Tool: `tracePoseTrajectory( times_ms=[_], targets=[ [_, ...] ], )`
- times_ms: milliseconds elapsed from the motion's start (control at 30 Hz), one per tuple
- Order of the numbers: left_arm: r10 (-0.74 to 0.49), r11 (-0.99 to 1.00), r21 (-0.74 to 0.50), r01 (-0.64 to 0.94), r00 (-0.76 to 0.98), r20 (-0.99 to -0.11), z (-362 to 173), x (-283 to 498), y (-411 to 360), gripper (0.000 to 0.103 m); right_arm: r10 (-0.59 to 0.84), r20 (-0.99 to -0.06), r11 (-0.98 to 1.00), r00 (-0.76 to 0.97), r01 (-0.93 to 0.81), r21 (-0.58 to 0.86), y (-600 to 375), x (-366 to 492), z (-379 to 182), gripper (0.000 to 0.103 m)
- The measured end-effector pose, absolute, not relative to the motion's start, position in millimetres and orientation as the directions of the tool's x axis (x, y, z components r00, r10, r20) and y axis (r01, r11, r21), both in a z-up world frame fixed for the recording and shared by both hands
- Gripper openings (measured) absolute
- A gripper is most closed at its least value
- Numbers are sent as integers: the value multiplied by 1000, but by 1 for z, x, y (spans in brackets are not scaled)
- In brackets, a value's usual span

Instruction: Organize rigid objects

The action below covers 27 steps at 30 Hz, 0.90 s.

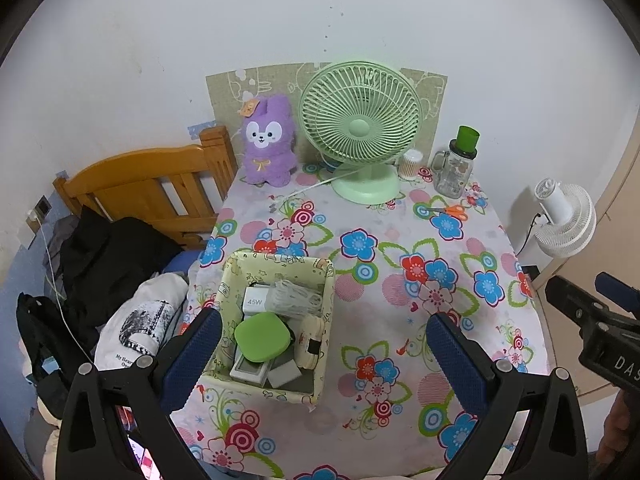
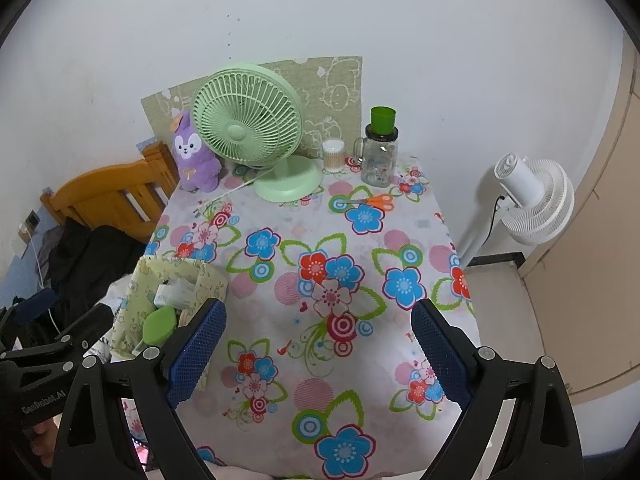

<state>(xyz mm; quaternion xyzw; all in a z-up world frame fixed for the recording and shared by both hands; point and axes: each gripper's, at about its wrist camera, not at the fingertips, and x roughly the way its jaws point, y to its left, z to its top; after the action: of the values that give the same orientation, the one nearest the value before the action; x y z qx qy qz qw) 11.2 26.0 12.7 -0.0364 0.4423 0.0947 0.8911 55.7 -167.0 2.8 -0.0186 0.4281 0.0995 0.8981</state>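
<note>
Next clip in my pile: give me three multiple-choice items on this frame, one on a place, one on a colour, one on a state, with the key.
1. Where do the scissors lie?
A. inside the fabric basket
B. on the tablecloth in front of the glass jar
C. on the bed

2. What colour is the desk fan on the table?
A. white
B. light green
C. purple

3. How does the right tool stand?
A. open, with nothing between its pads
B. shut on the scissors
C. shut on the basket rim

Key:
1 B, the orange handles rest on the flowered tablecloth just before the glass jar.
2 B, its grille and base are pale green.
3 A, only cloth shows between the wide-apart blue pads.
</note>
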Motion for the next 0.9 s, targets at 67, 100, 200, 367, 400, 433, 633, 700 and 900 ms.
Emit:
tracePoseTrajectory(
  times_ms=[67,100,200,367,400,433,633,700,900],
  targets=[
    [137,979,19,-201,594,-793,13,11,26,103,164,-773,979,613,-195,54,-167,57,2,95],
    [135,980,16,-200,596,-791,13,11,26,103,165,-774,979,612,-196,54,-167,56,2,95],
    [141,979,20,-203,602,-786,15,9,26,103,168,-770,978,616,-200,53,-167,56,2,95],
    [150,975,13,-223,608,-779,15,7,28,103,172,-762,977,625,-210,48,-167,57,3,95],
    [151,974,12,-226,608,-780,14,7,29,103,172,-762,977,624,-210,49,-167,57,3,95],
    [153,973,11,-231,606,-781,14,7,30,103,173,-762,977,624,-209,51,-167,56,3,95],
    [159,970,10,-243,603,-782,13,6,32,103,175,-758,976,628,-212,50,-167,55,3,95],
    [158,971,11,-240,605,-780,13,7,31,103,171,-757,977,631,-206,49,-167,54,2,95],
    [154,972,11,-233,606,-780,13,8,30,103,167,-757,978,632,-201,48,-168,53,2,95]
  ],
)
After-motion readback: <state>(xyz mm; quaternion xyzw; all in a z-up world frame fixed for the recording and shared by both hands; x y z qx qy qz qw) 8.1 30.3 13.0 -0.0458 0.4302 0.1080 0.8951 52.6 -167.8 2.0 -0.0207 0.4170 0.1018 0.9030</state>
